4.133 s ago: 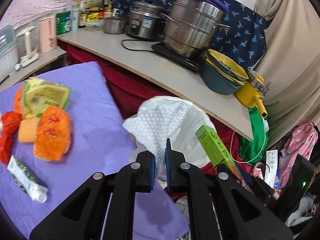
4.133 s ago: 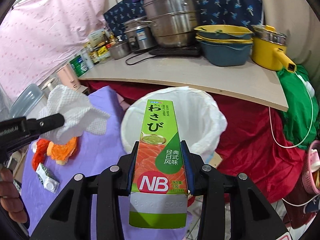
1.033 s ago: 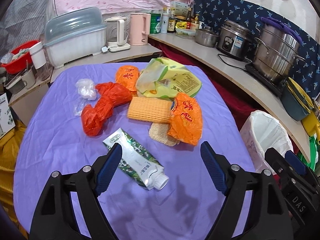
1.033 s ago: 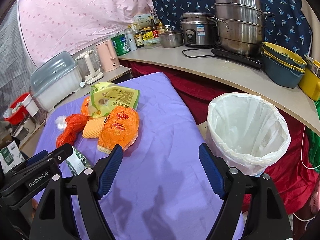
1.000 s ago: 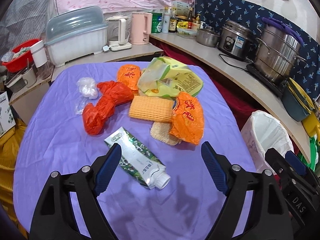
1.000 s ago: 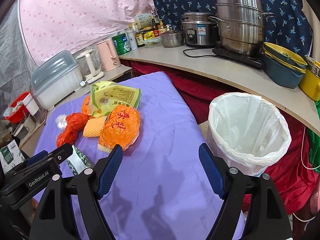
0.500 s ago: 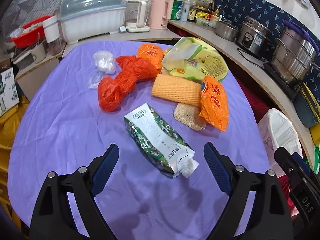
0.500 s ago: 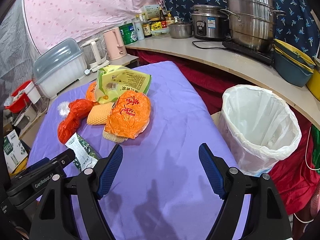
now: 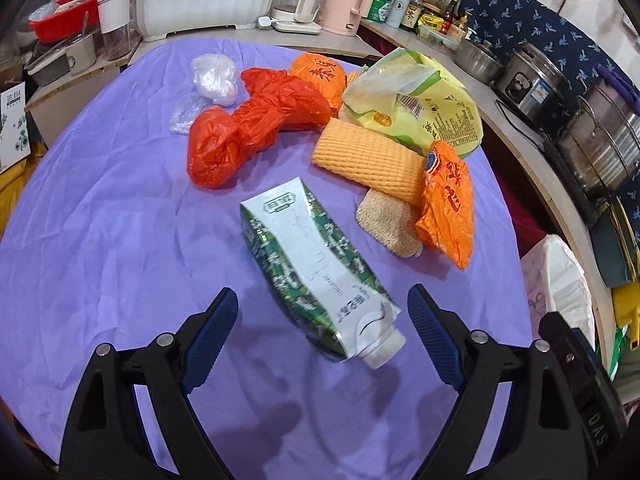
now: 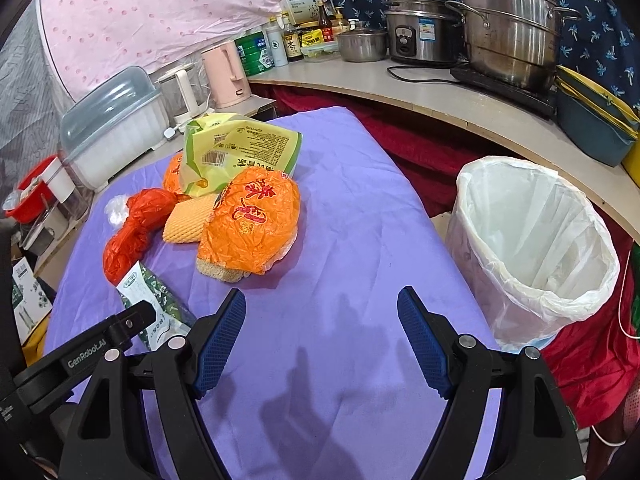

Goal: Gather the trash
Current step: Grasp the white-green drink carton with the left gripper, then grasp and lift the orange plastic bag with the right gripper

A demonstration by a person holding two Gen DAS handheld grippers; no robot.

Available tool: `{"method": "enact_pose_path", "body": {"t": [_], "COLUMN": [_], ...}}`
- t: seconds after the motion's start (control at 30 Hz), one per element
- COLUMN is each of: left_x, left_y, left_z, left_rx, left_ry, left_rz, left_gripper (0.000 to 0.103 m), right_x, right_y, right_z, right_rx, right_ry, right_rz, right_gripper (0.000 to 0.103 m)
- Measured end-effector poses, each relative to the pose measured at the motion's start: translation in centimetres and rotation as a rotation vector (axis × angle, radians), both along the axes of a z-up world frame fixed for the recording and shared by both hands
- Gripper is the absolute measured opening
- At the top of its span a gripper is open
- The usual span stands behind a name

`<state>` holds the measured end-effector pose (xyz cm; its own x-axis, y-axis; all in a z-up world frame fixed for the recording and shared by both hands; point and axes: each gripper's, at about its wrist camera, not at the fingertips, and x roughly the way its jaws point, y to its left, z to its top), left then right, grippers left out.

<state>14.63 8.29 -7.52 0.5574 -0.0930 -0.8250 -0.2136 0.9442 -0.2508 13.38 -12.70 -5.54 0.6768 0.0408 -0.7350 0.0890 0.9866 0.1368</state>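
Beside the milk carton [image 9: 316, 268], we are hovering the left gripper [image 9: 322, 332] wide open and empty to straddle it; the right gripper [image 10: 322, 336] is gaping empty too.

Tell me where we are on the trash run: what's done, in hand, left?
Done: nothing visible from here; the bin liner shows no trash. In hand: nothing. The left gripper hangs open over the green carton; the right gripper is open and empty. Left: the carton, red bag, orange bags and yellow-green packet.
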Motion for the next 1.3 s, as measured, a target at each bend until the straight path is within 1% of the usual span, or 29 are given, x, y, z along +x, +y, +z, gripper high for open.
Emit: {"method": "enact_pose_path", "body": {"t": [0.17,0.3,0.37,0.4,0.43,0.63,0.87,1.1,1.27,1.3], "left_x": [1.8,2.8,3.1,3.3,3.3,3.2,3.0,3.2,3.6,3.7], "left_y": [-1.6,-2.7,-2.6,-2.3,-2.1,-0.5,1.7,2.8,4.2,4.5], "left_z": [-1.2,-2.4,-3.1,-3.6,-3.8,-3.4,-2.0,-1.3,-1.9,-2.1], "left_rx": [0.001,0.043,0.046,0.042,0.041,0.038,0.061,0.096,0.095,0.093], "left_ry": [0.054,0.089,0.113,0.128,0.137,0.12,0.086,0.084,0.095,0.103], "left_rz": [0.026,0.024,0.023,0.021,0.018,-0.009,0.0,0.001,0.014,0.015], "left_gripper": [0.083,0.082,0.078,0.07,0.068,0.066,0.062,0.056,0.056,0.056], "right_x": [1.1,1.8,2.2,2.4,2.6,4.3,6.3,8.3,9.9,10.1], "right_y": [-0.5,-0.9,-1.0,-1.0,-1.1,-0.2,2.6,6.6,8.5,8.6], "right_z": [-0.4,-0.7,-0.8,-0.9,-1.0,-2.1,-2.3,-2.4,-3.8,-4.0], "right_rx": [0.002,0.009,0.011,0.015,0.019,0.055,0.081,0.073,0.044,0.037], "right_ry": [0.007,0.013,0.016,0.018,0.02,0.038,0.038,0.032,0.057,0.062], "right_rz": [-0.007,-0.014,-0.015,-0.015,-0.015,0.005,0.053,0.119,0.142,0.141], "right_gripper": [0.075,0.075,0.075,0.075,0.075,0.075,0.075,0.075,0.075,0.073]}}
